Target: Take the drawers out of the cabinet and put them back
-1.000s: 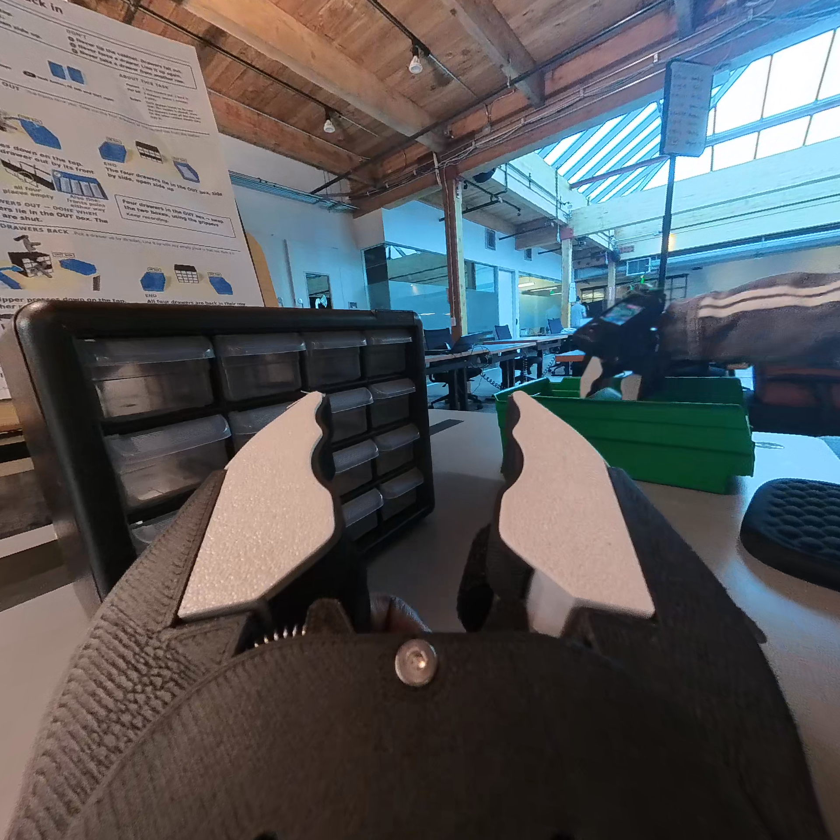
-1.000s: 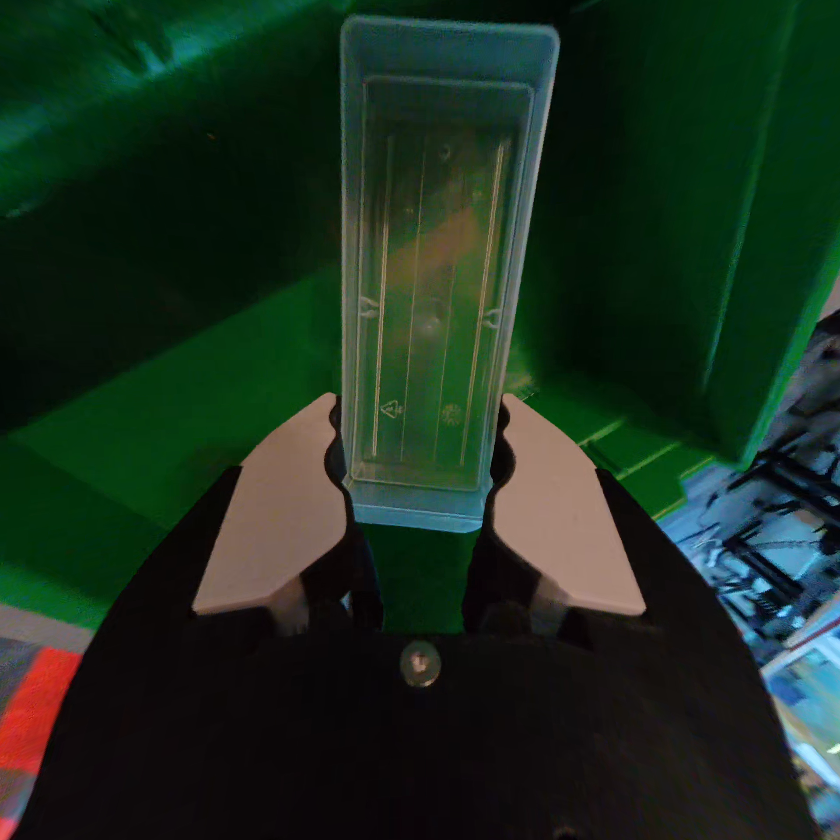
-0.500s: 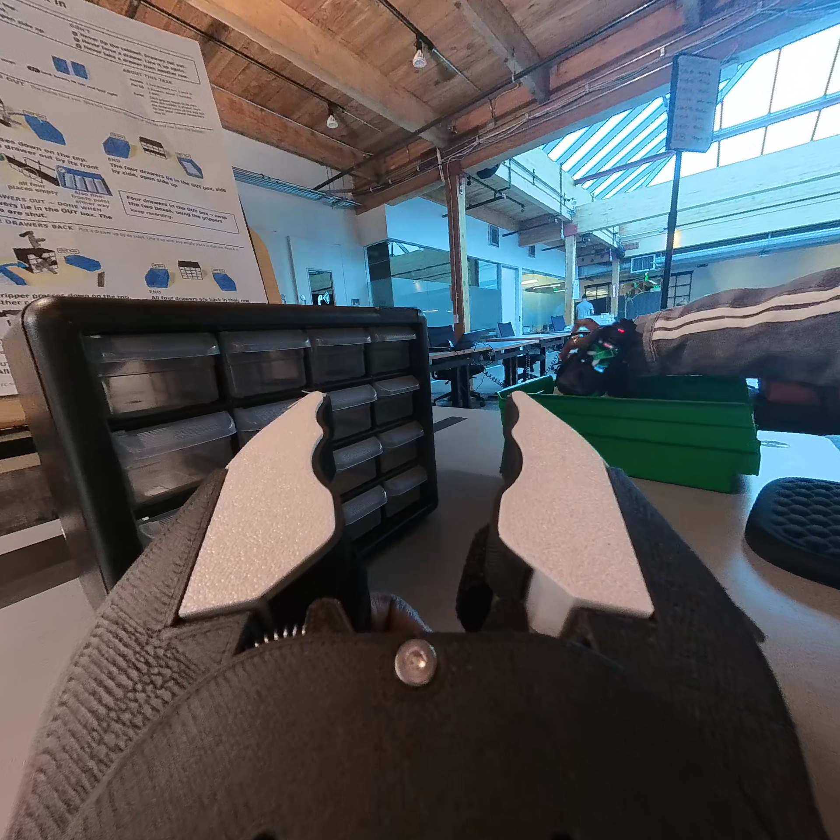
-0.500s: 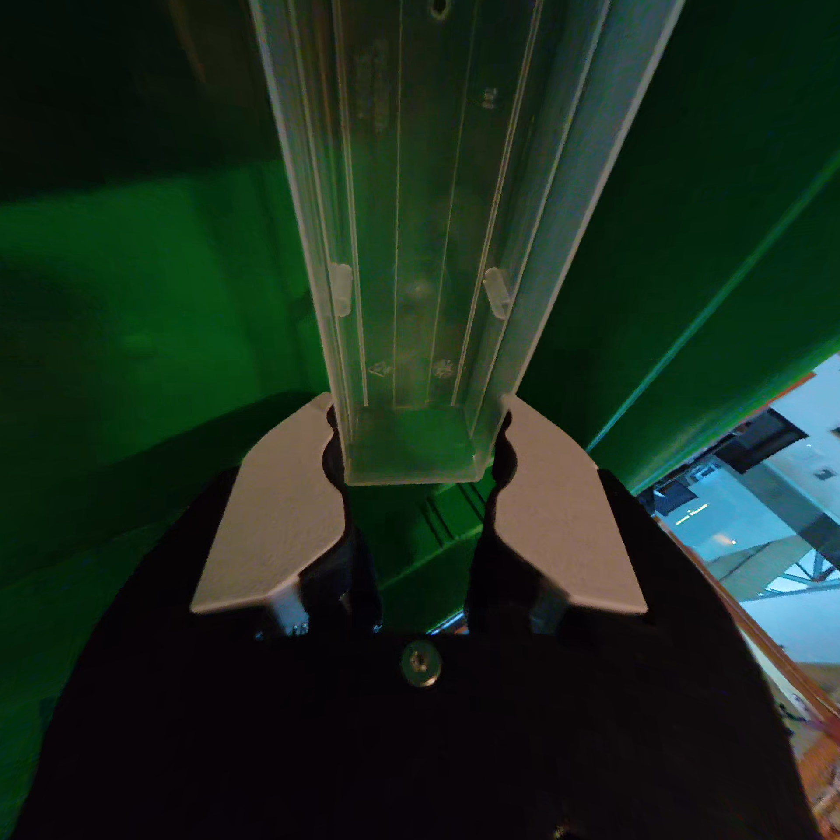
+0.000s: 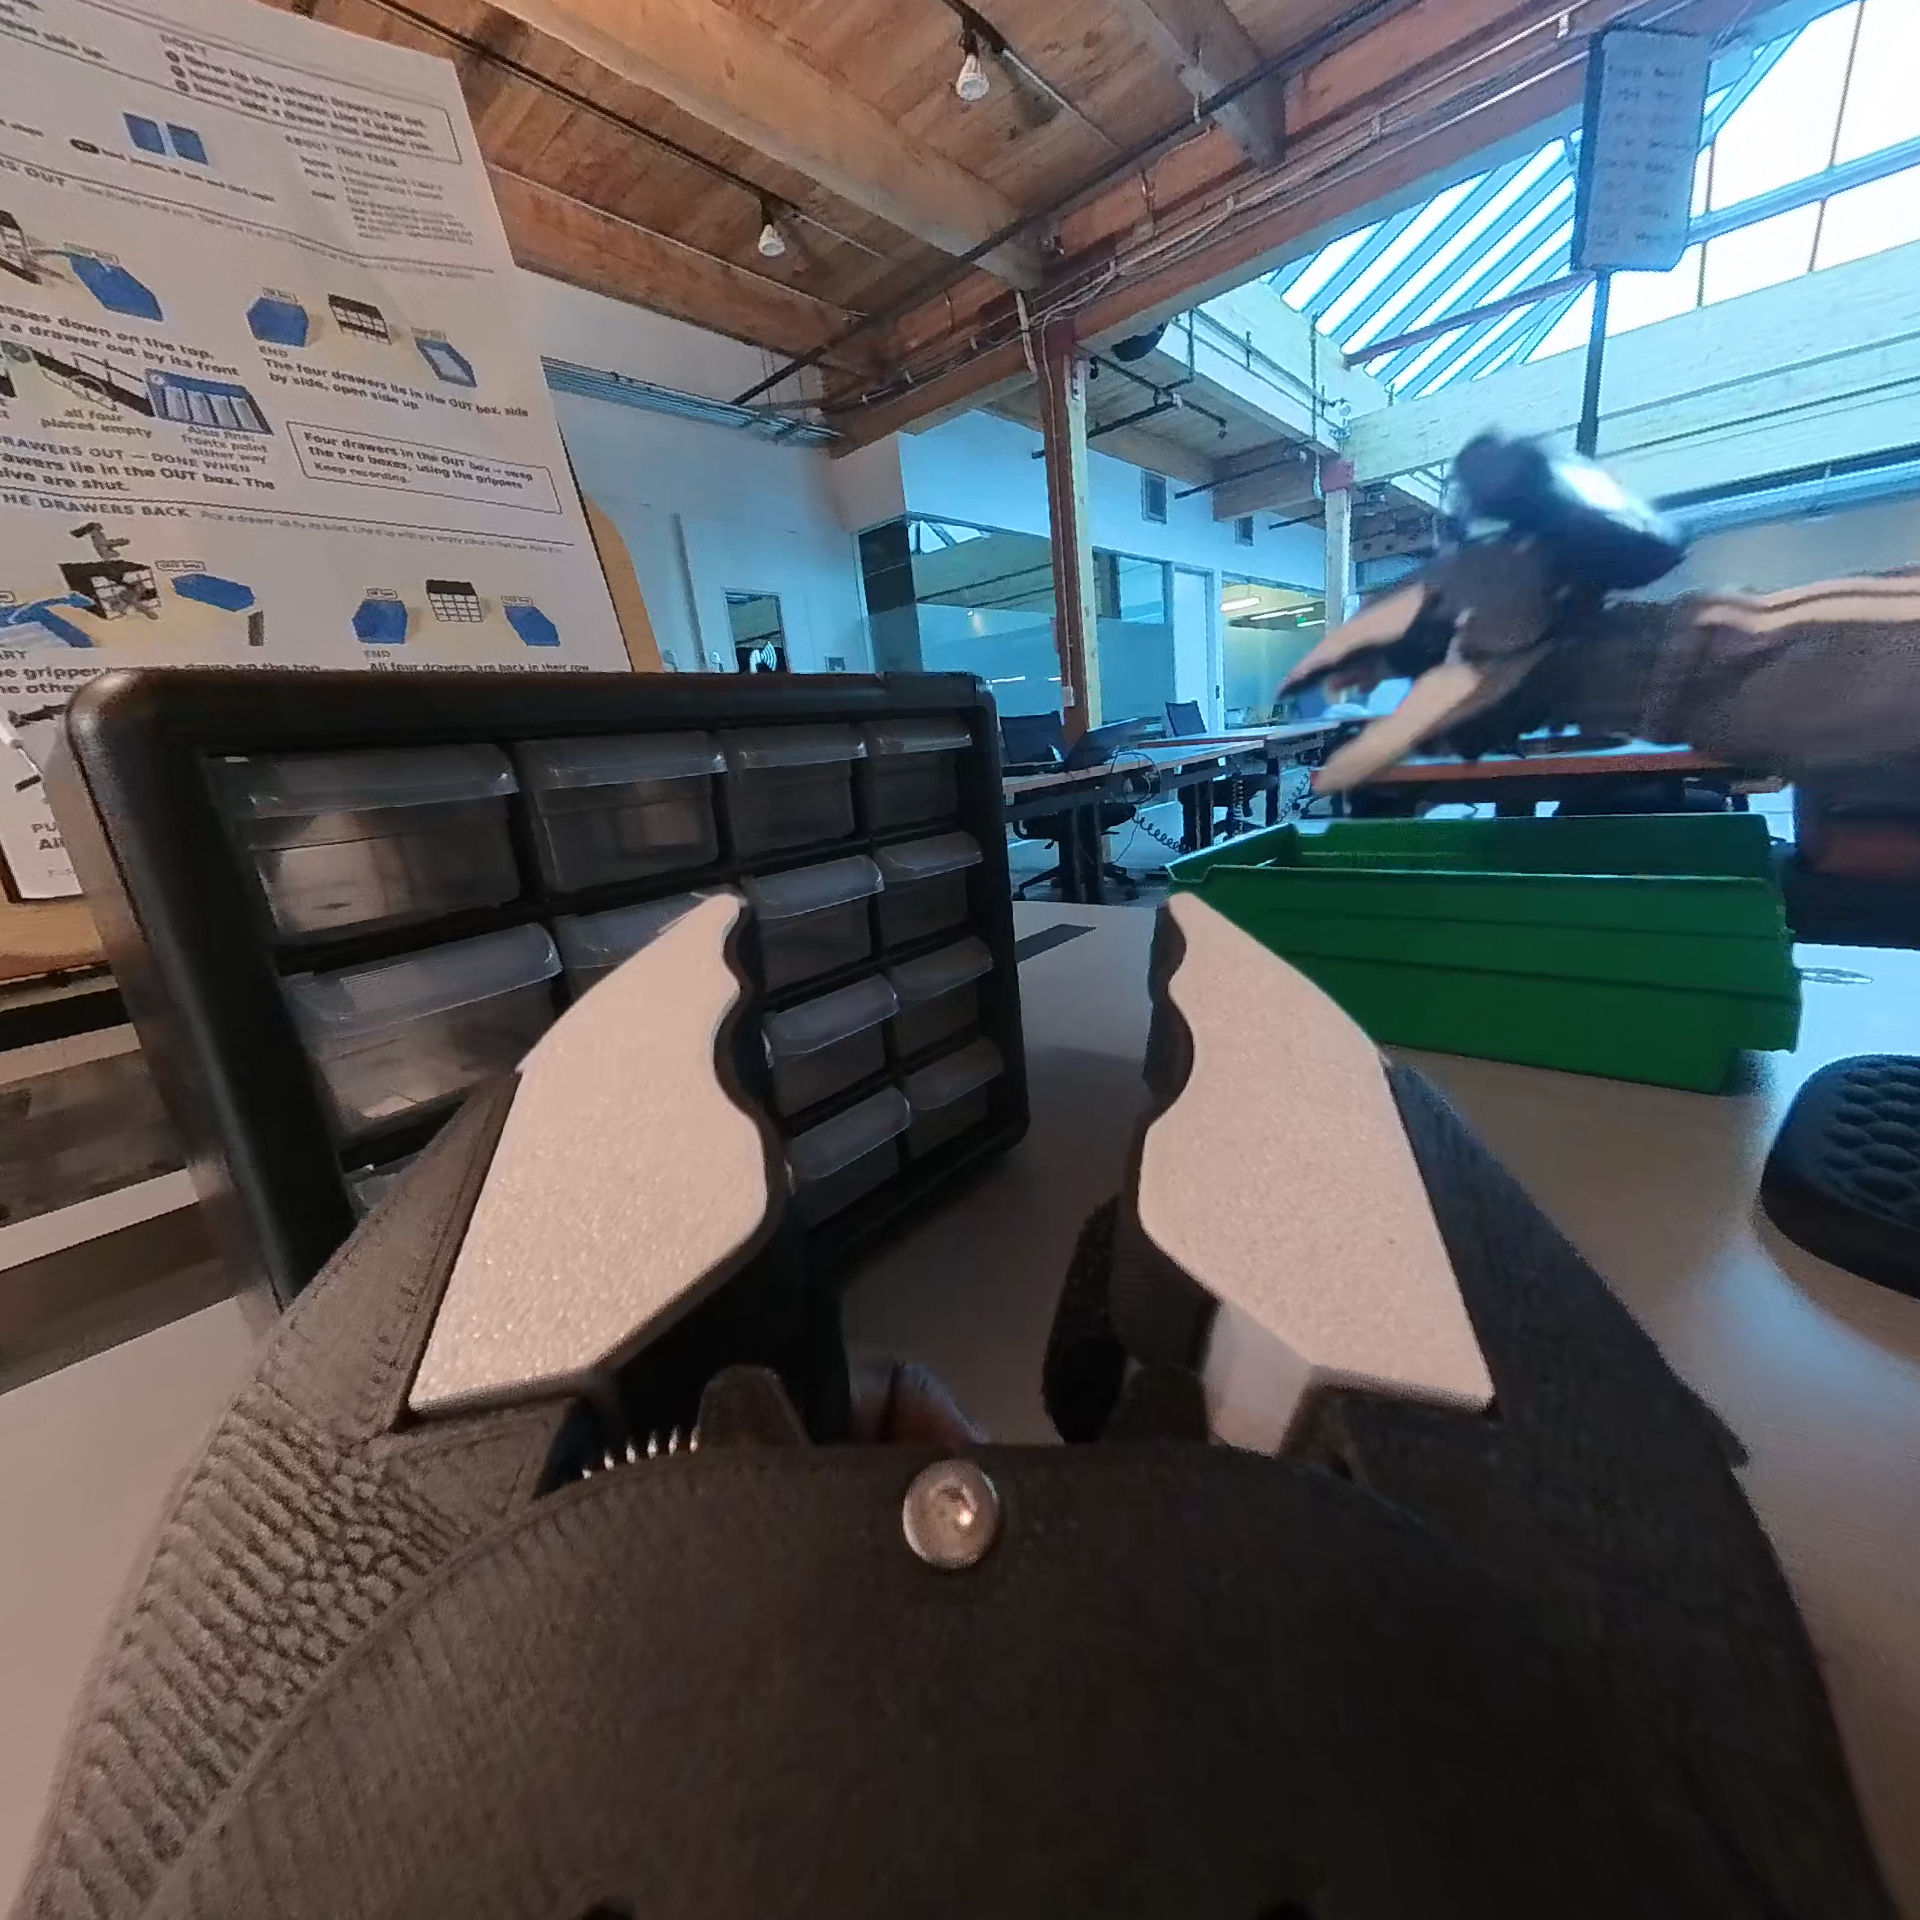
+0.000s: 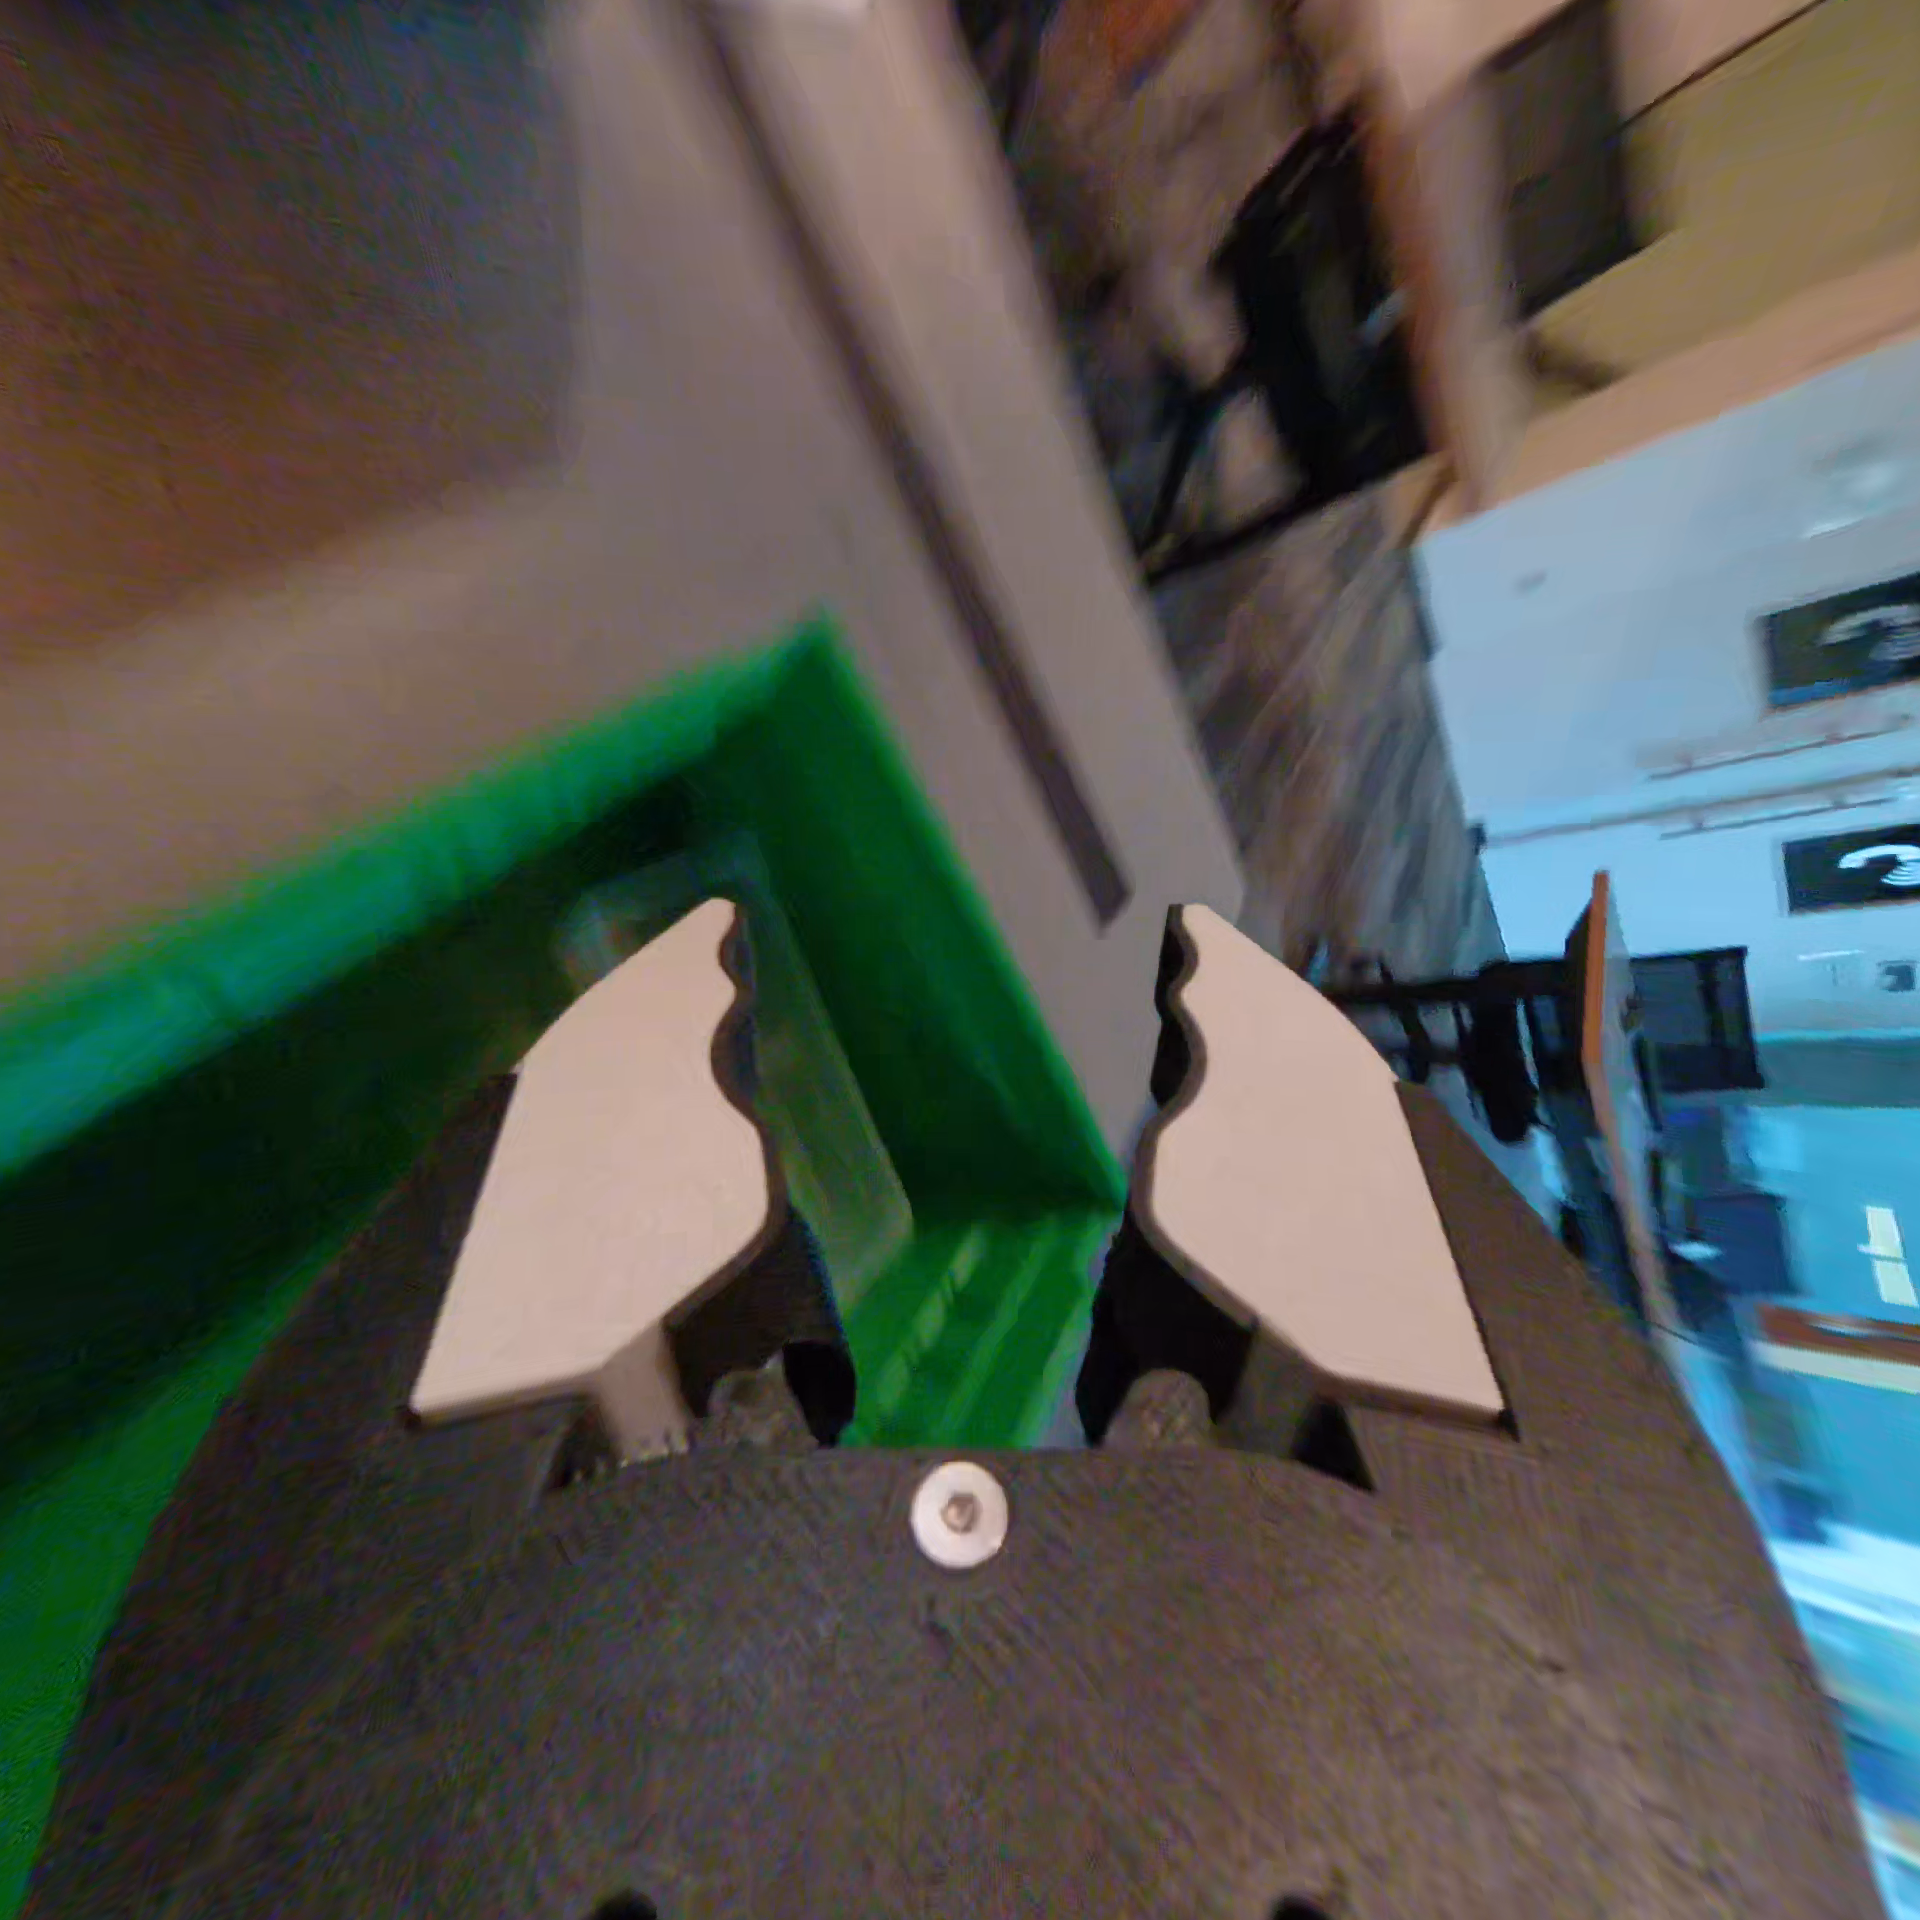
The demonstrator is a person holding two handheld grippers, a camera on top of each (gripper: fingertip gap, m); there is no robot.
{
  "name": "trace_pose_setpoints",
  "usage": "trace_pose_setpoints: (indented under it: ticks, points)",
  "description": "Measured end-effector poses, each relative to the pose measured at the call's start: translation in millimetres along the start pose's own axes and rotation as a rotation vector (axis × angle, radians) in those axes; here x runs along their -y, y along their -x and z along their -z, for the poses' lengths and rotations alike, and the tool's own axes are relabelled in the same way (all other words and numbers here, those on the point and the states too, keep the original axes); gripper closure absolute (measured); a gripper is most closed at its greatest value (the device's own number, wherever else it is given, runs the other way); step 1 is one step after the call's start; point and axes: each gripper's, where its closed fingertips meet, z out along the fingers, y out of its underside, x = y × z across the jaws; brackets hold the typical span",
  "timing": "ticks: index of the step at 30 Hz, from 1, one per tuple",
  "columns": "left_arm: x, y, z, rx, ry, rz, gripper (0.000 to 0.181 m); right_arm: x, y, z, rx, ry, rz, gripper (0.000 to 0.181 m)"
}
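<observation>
Drawer (image 6: pixel 831 1122) against green bin (image 6: pixel 935 987) wall, right hand-held gripper (image 6: pixel 951 925) spread above

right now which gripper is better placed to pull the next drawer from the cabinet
Probably the left. The left gripper is open and empty, facing the black cabinet and its clear drawers close ahead. The right gripper, also open, is off over the green bin, where a clear drawer lies.
</observation>
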Motion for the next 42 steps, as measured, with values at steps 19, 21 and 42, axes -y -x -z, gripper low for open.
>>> trace_pose_setpoints:
  ticks: [19,21,42]
  points:
    - [-54,19,-1,0.13,0.33,-0.25,0.121,215,193,7,0.498,-0.884,-1.072,0.103]
    - [-62,23,0,0.145,0.38,-0.332,0.122,209,187,7,0.504,-0.899,-1.138,0.111]
    - [-131,64,-14,0.125,0.682,-0.913,0.132,271,60,-43,0.293,-0.406,-0.699,0.179]
